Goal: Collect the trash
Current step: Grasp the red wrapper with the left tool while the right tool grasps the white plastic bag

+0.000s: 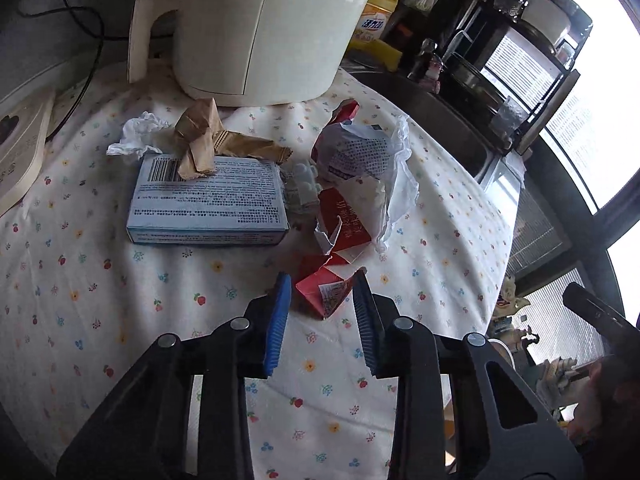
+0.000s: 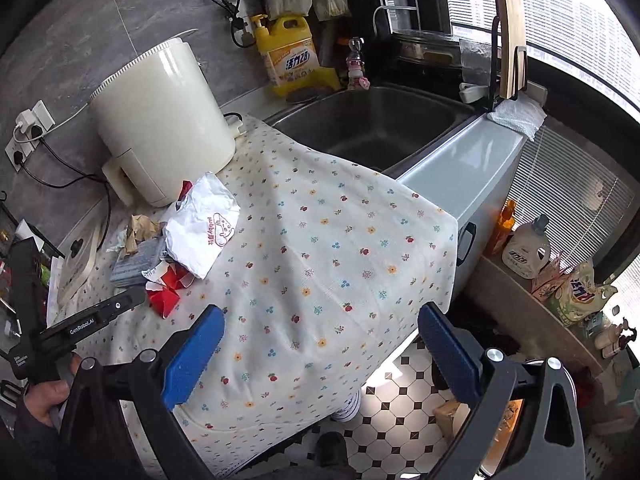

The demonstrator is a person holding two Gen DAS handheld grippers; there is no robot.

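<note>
A heap of trash lies on the flowered tablecloth: a blue-white box, crumpled brown paper, a white tissue, a white plastic bag and torn red carton pieces. My left gripper is open, its blue fingertips on either side of a small red carton scrap. In the right wrist view the same heap shows at left, with the white bag and red scraps. My right gripper is open and empty over the cloth's front edge.
A cream round appliance stands behind the heap. A sink lies right of the table, with a yellow detergent jug behind it. Cables and sockets are on the left wall. Tiled floor lies below.
</note>
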